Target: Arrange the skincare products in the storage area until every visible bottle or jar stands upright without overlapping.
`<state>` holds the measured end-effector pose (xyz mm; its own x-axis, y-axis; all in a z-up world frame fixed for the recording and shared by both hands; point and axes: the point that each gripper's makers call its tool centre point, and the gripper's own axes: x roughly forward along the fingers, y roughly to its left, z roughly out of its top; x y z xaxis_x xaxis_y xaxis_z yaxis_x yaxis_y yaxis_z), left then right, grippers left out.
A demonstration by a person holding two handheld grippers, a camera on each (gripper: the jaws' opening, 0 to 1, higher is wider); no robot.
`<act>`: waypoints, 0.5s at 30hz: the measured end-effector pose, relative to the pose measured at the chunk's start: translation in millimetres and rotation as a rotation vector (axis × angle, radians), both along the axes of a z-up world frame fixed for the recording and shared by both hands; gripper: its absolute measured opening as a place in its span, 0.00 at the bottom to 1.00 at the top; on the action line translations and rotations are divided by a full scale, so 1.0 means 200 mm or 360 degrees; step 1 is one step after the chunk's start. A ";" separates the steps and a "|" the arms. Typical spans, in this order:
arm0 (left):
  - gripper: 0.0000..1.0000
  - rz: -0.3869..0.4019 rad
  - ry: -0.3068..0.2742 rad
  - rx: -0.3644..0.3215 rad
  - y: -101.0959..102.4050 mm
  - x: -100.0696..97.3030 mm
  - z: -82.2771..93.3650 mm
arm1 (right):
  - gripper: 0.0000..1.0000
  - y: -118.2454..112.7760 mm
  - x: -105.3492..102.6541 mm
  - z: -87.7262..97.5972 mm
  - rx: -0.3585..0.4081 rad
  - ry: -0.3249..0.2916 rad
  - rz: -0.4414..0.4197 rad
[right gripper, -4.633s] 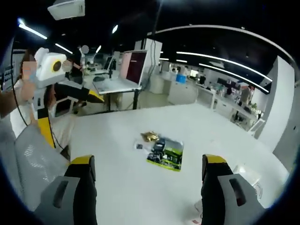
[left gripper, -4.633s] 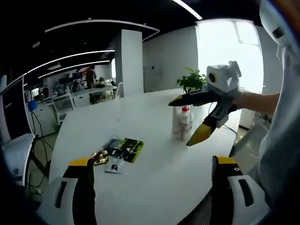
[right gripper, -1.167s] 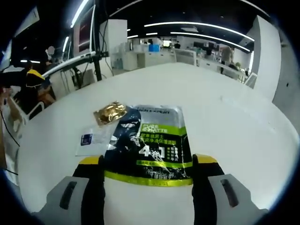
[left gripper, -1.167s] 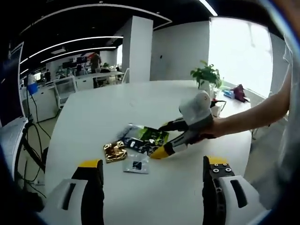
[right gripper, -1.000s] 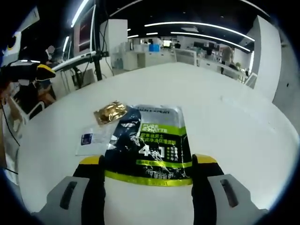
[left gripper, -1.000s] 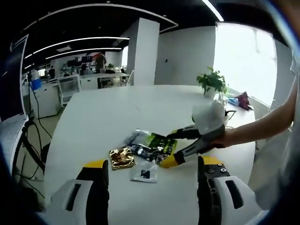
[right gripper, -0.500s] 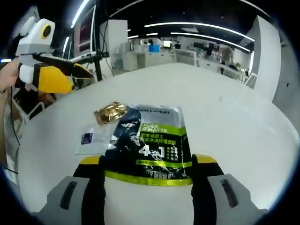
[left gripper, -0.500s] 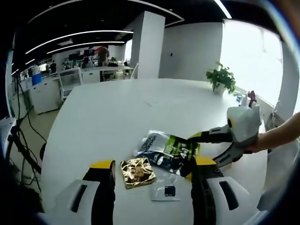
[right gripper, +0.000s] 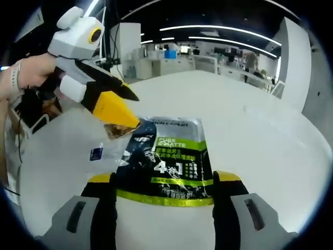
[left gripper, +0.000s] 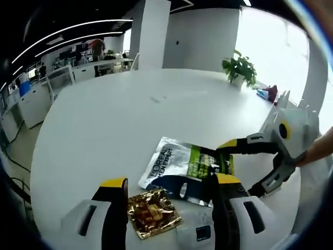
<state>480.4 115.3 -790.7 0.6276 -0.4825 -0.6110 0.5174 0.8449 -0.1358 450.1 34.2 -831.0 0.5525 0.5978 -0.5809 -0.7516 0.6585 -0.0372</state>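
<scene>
Item: a flat foil sachet pack [right gripper: 171, 159], silver, dark and green, printed "4" and "EXPERT", laid face up on the white counter [right gripper: 260, 135]; it is judged light, limp and slick, likely to fold or slide if pressed, and best pinched at a free edge or corner. Just beside it lie a small crinkled gold sachet [left gripper: 153, 212], judged equally light and crushable, and a clear sample sachet [right gripper: 104, 155] with a dark square, partly under the pack. No bottle or jar can be made out near them. The right tool [right gripper: 162, 182] is set with jaws apart, straddling the pack's near edge, nothing gripped. The left tool [left gripper: 167, 188] hangs above the gold sachet, jaws likewise apart and empty. A potted plant [left gripper: 238, 70] stands well apart.
</scene>
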 end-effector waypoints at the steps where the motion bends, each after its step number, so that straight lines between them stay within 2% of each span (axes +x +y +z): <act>1: 0.61 -0.0022 0.0011 0.0013 0.00 0.02 -0.03 | 0.75 0.00 0.00 0.00 0.0000 0.0000 0.0000; 4: 0.63 -0.0070 0.0031 0.0064 -0.01 0.02 -0.06 | 0.75 0.00 0.00 0.00 0.0000 0.0000 0.0001; 6: 0.64 -0.0096 0.0028 0.0101 -0.01 0.06 -0.09 | 0.75 0.00 0.00 0.00 0.0000 0.0001 0.0000; 10: 0.64 -0.0146 0.0040 0.0106 -0.06 0.06 -0.09 | 0.75 0.00 0.00 0.00 0.0000 0.0001 -0.0004; 12: 0.64 -0.0191 0.0045 0.0143 -0.09 0.06 -0.10 | 0.75 0.00 0.00 0.00 -0.0001 0.0001 -0.0005; 15: 0.64 -0.0220 0.0045 0.0167 -0.10 0.09 -0.10 | 0.75 0.00 0.00 0.00 -0.0001 0.0001 -0.0006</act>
<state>498.1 96.2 -811.3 0.5419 -0.4955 -0.6789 0.6267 0.7764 -0.0665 449.1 33.9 -831.6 0.5545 0.5953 -0.5815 -0.7490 0.6616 -0.0369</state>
